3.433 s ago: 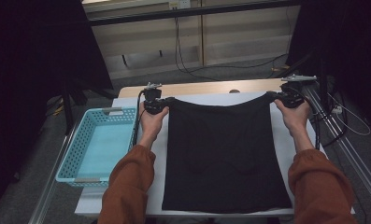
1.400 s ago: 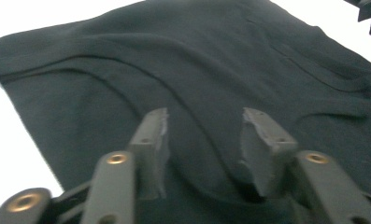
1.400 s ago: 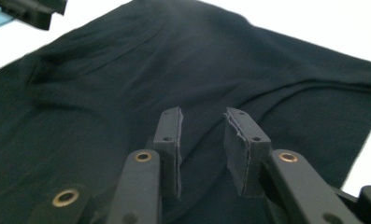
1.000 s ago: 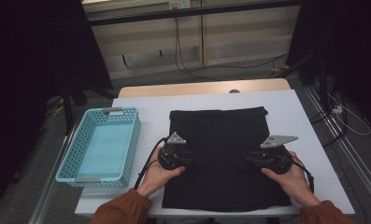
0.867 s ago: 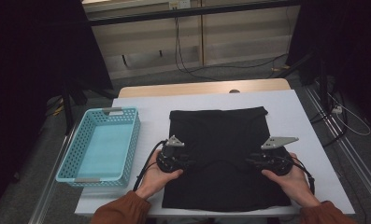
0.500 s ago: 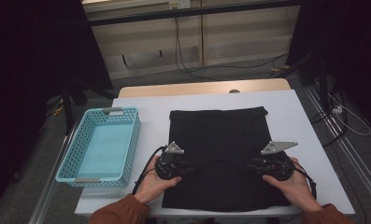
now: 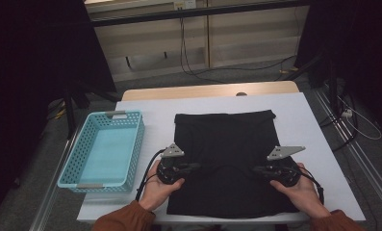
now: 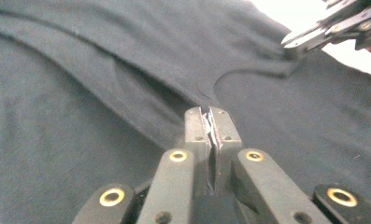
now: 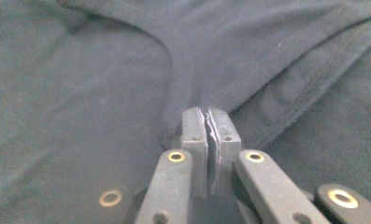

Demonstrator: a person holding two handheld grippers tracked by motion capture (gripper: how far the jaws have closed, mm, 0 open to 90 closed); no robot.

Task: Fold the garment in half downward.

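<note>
A black shirt (image 7: 224, 139) lies flat on the white table (image 7: 299, 125), its upper part folded toward me so the curved neckline (image 8: 230, 77) runs across its middle. My left gripper (image 7: 196, 166) points right onto the shirt's left half. Its jaws have just been closing and now stand shut, tips (image 8: 210, 112) resting at the folded edge, with no cloth visible between the pads. My right gripper (image 7: 256, 169) points left from the shirt's right half. Its jaws have also just been closing and are shut (image 9: 209, 112) beside the neckline seam.
A light blue plastic basket (image 7: 139, 144) stands empty on the table's left side. The other gripper (image 8: 314, 35) shows at the top right of the left gripper view. Cables and dark stands sit on the floor beyond the table.
Both hands have come from the shirt's far corners to its middle, folding the top over. In the last second they drew slightly toward me and both pairs of jaws went shut.
</note>
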